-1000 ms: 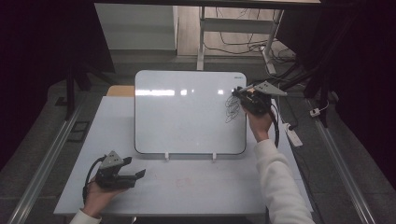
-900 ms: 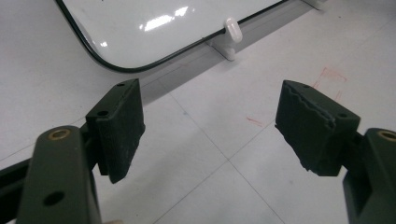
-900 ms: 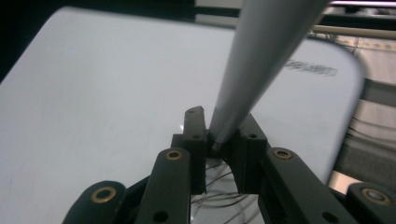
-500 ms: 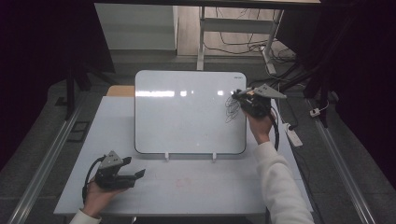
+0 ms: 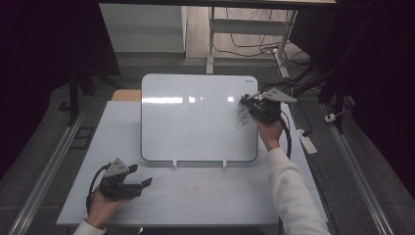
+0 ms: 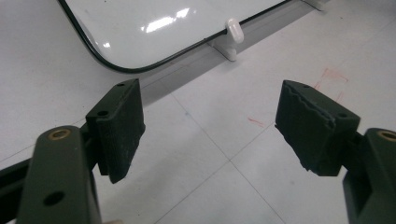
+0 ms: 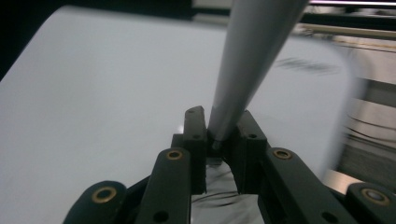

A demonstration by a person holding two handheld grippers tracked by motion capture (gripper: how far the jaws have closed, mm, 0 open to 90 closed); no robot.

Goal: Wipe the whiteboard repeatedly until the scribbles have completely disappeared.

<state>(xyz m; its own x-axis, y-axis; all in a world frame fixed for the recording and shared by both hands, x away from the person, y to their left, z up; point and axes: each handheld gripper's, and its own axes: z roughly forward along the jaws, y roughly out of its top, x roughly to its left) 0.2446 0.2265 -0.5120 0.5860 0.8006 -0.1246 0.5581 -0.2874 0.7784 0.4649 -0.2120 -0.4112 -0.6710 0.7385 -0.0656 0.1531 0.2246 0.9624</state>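
On whiteboard (image 5: 195, 122) right edge, black scribble (image 5: 241, 113), illegible, marker (image 7: 247, 60) clamped in right gripper (image 5: 254, 105) jaws

A lab-like recording room is suggested: a white worktop (image 5: 205, 196) is set between floor rails (image 5: 44, 176), loose cables (image 5: 254, 46) and a power strip (image 5: 308, 142) are left on the floor, and dark surroundings are seen.

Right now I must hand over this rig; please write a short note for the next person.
Right hand-held gripper: shut on a grey pen, at the whiteboard's right edge.
Left hand-held gripper: open, holding nothing, low over the table in front of the board.
Done: a dark scribble on the board's right side.
Left: most of the board is blank; I cannot tell whether the pen tip touches.
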